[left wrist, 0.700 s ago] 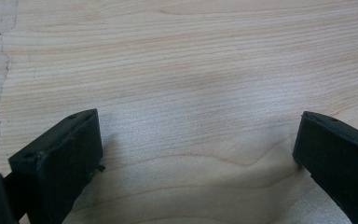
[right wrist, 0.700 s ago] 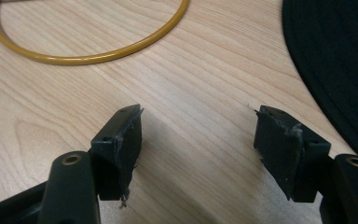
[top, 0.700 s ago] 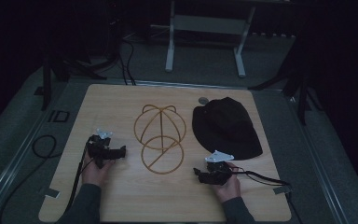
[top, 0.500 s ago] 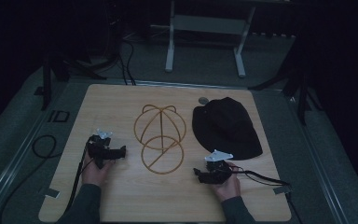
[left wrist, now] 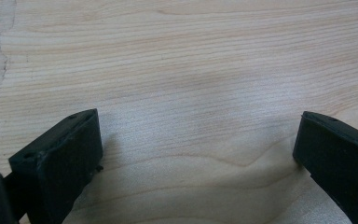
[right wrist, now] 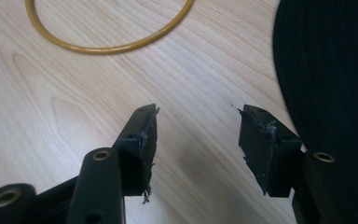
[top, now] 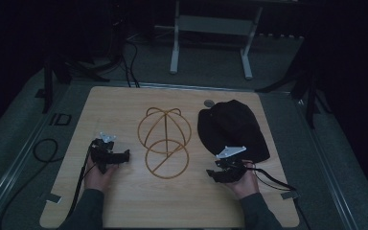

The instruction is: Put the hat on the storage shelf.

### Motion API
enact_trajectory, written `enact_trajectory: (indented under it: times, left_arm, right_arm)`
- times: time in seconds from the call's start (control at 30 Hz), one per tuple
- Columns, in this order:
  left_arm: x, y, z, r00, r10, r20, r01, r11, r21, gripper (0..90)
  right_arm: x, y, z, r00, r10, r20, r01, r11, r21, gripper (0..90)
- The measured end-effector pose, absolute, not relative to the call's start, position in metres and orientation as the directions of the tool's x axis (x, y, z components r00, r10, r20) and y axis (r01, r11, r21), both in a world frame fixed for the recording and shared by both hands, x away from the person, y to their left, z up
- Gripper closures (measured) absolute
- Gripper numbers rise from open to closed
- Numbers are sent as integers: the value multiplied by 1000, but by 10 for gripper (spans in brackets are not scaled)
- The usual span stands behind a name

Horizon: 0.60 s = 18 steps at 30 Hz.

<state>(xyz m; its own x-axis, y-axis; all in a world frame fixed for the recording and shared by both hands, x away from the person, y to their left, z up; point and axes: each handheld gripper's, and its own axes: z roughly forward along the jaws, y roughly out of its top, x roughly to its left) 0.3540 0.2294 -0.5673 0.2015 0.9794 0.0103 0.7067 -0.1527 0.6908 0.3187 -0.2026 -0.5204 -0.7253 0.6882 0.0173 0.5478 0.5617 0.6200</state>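
Note:
A black cap lies on the right side of the wooden table. A gold wire hat frame lies flat in the middle. My left gripper rests left of the frame, pointing toward it. In the left gripper view its jaws stand wide open over bare wood. My right gripper sits just below the cap's near edge. In the right gripper view it is open with nothing between its pads; the cap is at the right and the frame's ring at the top left.
A small round grey disc lies at the table's far edge beside the cap. A metal stand is on the floor behind the table. Cables loop on the floor at the left. Tape pieces mark the near corners.

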Motion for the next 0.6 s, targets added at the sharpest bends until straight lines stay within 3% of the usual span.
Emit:
enact_trajectory:
  times: [0.2,0.6]
  left_arm:
    - [354,229,-567,202,979,10,708,-153,690,15]
    - [354,229,-567,202,979,10,708,-153,690,15]
  right_arm:
    - [324,-220,-495,-723,686,-77,525,618,585,462]
    - [346,-254,-459,-701,709,-75,584,632,509,506]
